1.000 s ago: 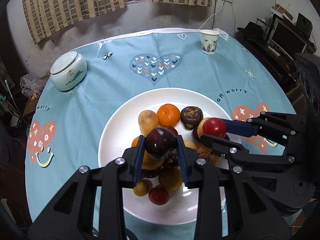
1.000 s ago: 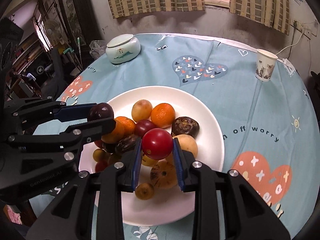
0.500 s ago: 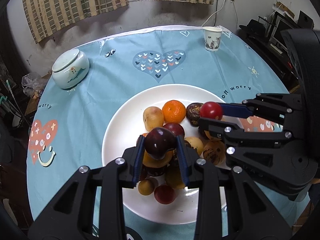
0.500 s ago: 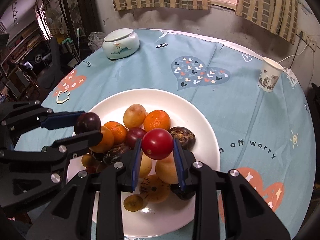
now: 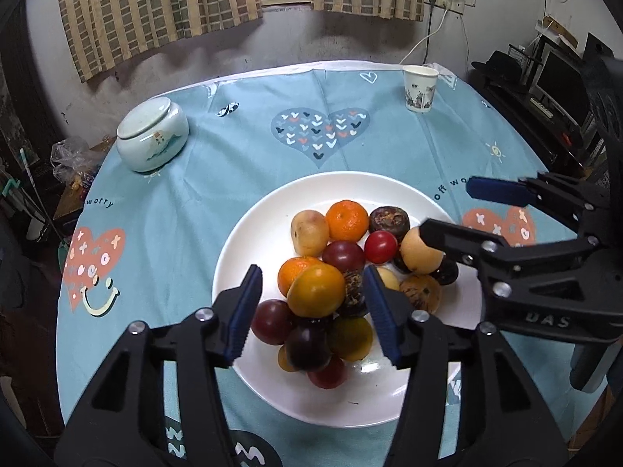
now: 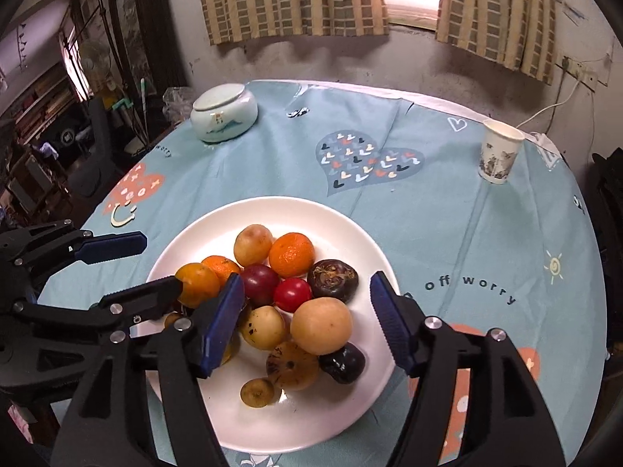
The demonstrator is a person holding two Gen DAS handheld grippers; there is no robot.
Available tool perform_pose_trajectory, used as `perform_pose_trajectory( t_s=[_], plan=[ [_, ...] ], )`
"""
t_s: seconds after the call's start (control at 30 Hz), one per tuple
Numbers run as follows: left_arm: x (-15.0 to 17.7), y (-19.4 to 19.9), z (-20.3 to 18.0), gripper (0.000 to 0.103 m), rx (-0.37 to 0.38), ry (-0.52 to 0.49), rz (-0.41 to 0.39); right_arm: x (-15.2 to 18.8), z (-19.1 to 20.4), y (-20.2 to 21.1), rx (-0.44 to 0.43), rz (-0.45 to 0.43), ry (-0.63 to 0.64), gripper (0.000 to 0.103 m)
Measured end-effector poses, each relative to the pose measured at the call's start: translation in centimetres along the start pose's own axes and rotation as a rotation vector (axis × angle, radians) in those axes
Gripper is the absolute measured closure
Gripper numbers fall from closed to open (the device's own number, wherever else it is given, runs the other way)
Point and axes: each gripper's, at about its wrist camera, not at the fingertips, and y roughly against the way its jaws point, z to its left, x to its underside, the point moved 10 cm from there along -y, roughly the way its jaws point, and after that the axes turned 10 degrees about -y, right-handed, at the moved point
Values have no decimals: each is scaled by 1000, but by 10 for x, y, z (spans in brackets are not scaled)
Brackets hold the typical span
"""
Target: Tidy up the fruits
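Left wrist view: one white plate [image 5: 249, 241] on the blue tablecloth [image 5: 218, 179] carries the fruit pile [image 5: 342, 272], with two oranges, one red tomato [image 5: 381, 247] and several plums, though the full count is partly hidden. One lidded jar [image 5: 152, 136] and one paper cup [image 5: 419, 87] sit farther back. Left gripper [image 5: 311, 311] and right gripper [image 6: 307, 321] both tilt down over the pile, jaws opening, gripping nothing.
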Motion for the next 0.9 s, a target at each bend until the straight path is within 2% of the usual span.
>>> perform_pose_trajectory(
  t_s=[0.13,0.27,0.57,0.7,0.9],
  plan=[
    [-5,10,-2,31,-21,-11,-27,9,-8,19,-8,-15,-42,32],
    [-12,27,-1,17,-74,-50,-83,28,-15,38,-24,-29,-96,32],
    [-30,76,-4,5,-60,-31,-196,75,-1,72,-52,-36,-146,31],
    [-35,93,-4,4,-37,-8,-230,85,12,84,-54,-50,-134,30],
    [-32,109,1,4,-55,19,-264,91,25,99,-57,-74,-134,29]
  ],
)
